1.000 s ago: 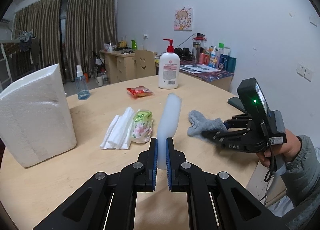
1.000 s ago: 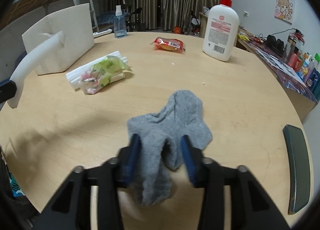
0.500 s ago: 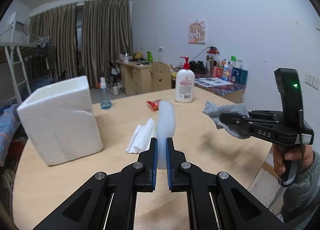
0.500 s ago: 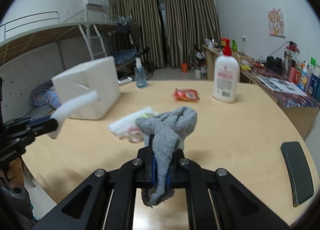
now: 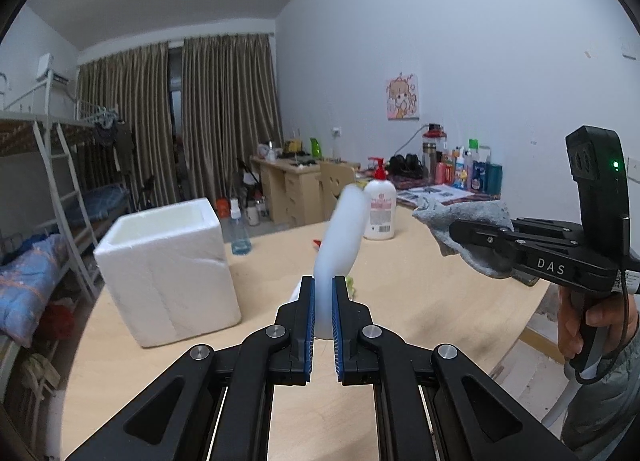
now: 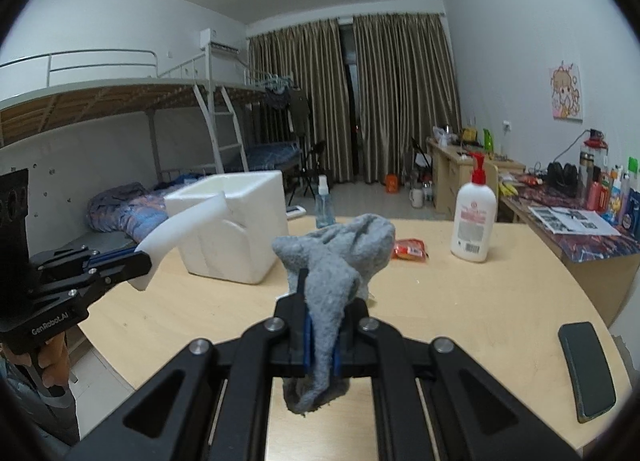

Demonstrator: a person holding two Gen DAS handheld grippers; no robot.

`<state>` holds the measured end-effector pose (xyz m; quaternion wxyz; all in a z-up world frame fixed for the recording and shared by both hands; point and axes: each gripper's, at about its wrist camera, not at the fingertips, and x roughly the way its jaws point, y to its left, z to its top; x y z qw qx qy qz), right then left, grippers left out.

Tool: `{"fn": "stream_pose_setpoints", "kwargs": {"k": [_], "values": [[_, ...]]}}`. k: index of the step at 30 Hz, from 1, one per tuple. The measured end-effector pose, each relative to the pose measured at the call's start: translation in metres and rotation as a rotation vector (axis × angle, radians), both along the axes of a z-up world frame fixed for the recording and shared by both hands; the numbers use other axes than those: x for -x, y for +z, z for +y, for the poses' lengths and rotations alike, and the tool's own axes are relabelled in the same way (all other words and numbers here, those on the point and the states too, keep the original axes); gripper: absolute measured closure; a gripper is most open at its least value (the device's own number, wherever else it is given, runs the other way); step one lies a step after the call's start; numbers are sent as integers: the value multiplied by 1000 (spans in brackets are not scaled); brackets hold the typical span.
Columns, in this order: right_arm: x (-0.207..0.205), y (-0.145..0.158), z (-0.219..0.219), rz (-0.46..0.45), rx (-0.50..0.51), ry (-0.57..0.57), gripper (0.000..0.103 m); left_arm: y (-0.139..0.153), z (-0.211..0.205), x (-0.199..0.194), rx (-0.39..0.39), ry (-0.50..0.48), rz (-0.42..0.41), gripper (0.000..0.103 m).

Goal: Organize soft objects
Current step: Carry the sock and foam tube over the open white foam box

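My left gripper [image 5: 322, 293] is shut on a white foam strip [image 5: 342, 237] and holds it up above the round wooden table [image 5: 420, 301]. It also shows in the right wrist view [image 6: 180, 227], at the left. My right gripper [image 6: 320, 301] is shut on a grey sock [image 6: 340, 257], lifted off the table; the sock also shows in the left wrist view [image 5: 464, 217], at the right. An open white foam box [image 5: 168, 265] stands on the table's left side and shows in the right wrist view [image 6: 236, 225] too.
A lotion pump bottle [image 6: 474, 221], a red snack packet [image 6: 410, 249] and a small spray bottle [image 6: 324, 203] stand at the table's far side. A dark phone [image 6: 586, 369] lies at the right edge. A bunk bed [image 6: 120, 121] and desks stand beyond.
My right gripper shut on the grey sock and lifted it off the table. Both grippers rose, so the views now look across the room rather than down at the table.
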<state>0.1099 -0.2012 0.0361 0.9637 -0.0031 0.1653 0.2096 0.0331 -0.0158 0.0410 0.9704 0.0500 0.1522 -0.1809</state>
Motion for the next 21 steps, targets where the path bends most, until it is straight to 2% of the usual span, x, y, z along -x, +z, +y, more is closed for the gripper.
{"fn": "stream_pose_setpoints", "kwargs": {"k": [14, 21], "values": [[33, 18, 6, -101, -15, 36, 93, 22, 10, 46, 2, 47, -103, 95], [39, 19, 10, -120, -13, 55, 93, 25, 14, 50, 2, 63, -116, 95]]}}
